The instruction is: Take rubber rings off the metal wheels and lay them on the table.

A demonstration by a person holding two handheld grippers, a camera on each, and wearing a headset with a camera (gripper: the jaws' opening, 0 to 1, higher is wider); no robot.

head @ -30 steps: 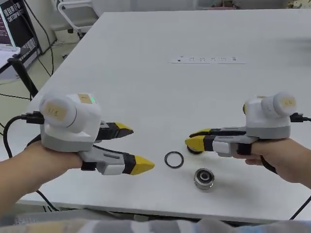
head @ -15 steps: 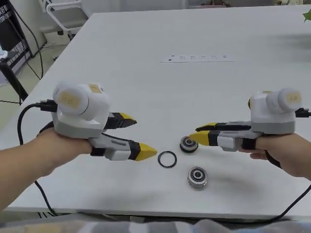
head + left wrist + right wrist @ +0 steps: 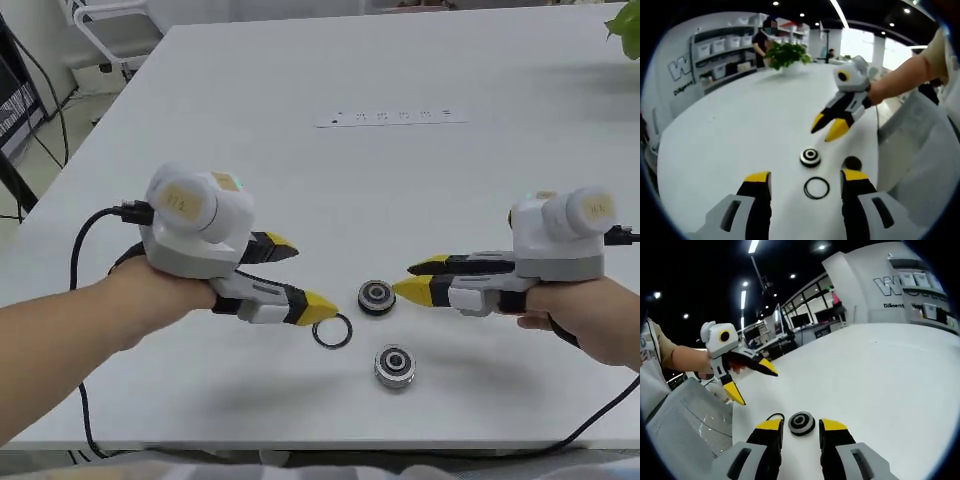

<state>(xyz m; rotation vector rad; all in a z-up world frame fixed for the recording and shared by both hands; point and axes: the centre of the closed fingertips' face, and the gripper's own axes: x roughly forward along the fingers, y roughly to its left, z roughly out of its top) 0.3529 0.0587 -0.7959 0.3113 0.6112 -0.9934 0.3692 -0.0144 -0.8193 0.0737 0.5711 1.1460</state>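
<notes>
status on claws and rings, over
Left claw and right claw open, empty. Rubber ring flat on table, far wheel and near wheel beside it. Nothing blocking.

You've got two wheels in front of you: the far wheel and the near wheel. One loose ring lies beside them, the single ring you can count off a wheel. You hold two grippers: the left gripper and the right gripper, each with two yellow-tipped jaws. There is one table, one socket strip set in its top, one plant at its far right corner, and one chair past the far left corner
</notes>
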